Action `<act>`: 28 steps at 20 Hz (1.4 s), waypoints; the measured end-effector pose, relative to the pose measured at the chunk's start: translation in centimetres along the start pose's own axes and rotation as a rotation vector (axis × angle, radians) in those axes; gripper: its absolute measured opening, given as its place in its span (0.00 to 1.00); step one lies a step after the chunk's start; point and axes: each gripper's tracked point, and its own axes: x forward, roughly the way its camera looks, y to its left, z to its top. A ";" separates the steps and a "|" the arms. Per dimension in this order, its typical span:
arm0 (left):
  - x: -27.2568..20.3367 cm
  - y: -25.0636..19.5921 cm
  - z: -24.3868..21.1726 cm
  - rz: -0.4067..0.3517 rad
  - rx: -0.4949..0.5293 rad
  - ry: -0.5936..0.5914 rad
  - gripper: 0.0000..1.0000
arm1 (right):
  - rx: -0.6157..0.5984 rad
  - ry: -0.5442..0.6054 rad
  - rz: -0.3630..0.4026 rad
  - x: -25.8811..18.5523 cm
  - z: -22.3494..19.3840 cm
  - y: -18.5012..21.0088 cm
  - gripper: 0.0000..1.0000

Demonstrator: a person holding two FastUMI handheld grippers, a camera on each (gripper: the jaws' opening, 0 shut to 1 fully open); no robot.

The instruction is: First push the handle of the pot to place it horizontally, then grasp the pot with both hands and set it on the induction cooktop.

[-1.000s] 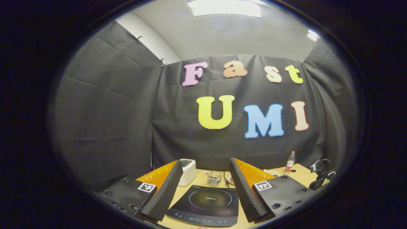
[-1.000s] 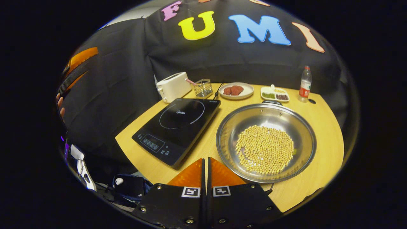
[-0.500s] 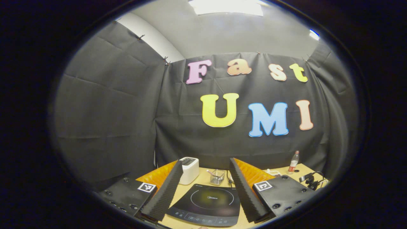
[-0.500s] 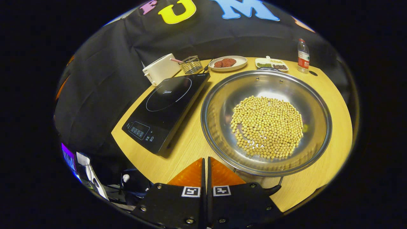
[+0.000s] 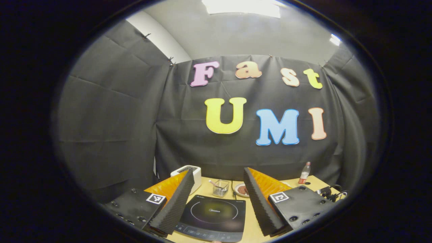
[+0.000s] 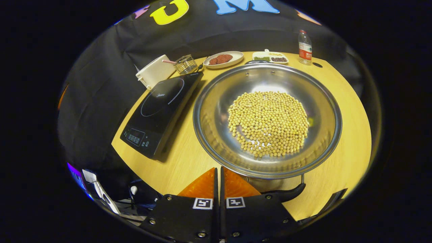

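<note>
A wide steel pot [image 6: 209,141] holding soybeans [image 6: 268,123] sits on the wooden table. Its near black handle [image 6: 288,194] juts out under the rim, just right of my right gripper [image 6: 218,170]. That gripper is shut with nothing between its fingers and sits low at the pot's near edge. A second handle [image 6: 256,62] shows at the far rim. Left of the pot lies the black induction cooktop [image 6: 162,108]. My left gripper [image 5: 218,173] is open and held up high, with the induction cooktop [image 5: 212,216] seen between its fingers.
At the table's back stand a white toaster [image 6: 153,71], a wire basket [image 6: 185,63], a plate of red food [image 6: 222,59], a white dish [image 6: 270,57] and a bottle [image 6: 304,42]. The table edge [image 6: 141,162] curves round below the cooktop.
My right gripper has moved forward and down to the pot; the pot looms larger and its near handle has come into sight. The left gripper has shifted only slightly and stays open.
</note>
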 end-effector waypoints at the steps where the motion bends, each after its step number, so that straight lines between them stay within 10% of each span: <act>1: 0.1 -0.4 0.0 -0.008 0.000 -0.001 0.99 | -0.002 0.018 -0.015 -0.1 -0.5 -0.7 0.01; 13: 1.0 -3.8 -0.5 -0.056 -0.015 0.009 0.99 | -0.005 0.089 -0.185 -1.8 -1.5 -7.3 0.01; 28: 0.1 -6.7 -0.6 -0.072 0.001 0.015 0.99 | -0.294 0.118 -0.474 -3.8 -0.2 -17.0 0.00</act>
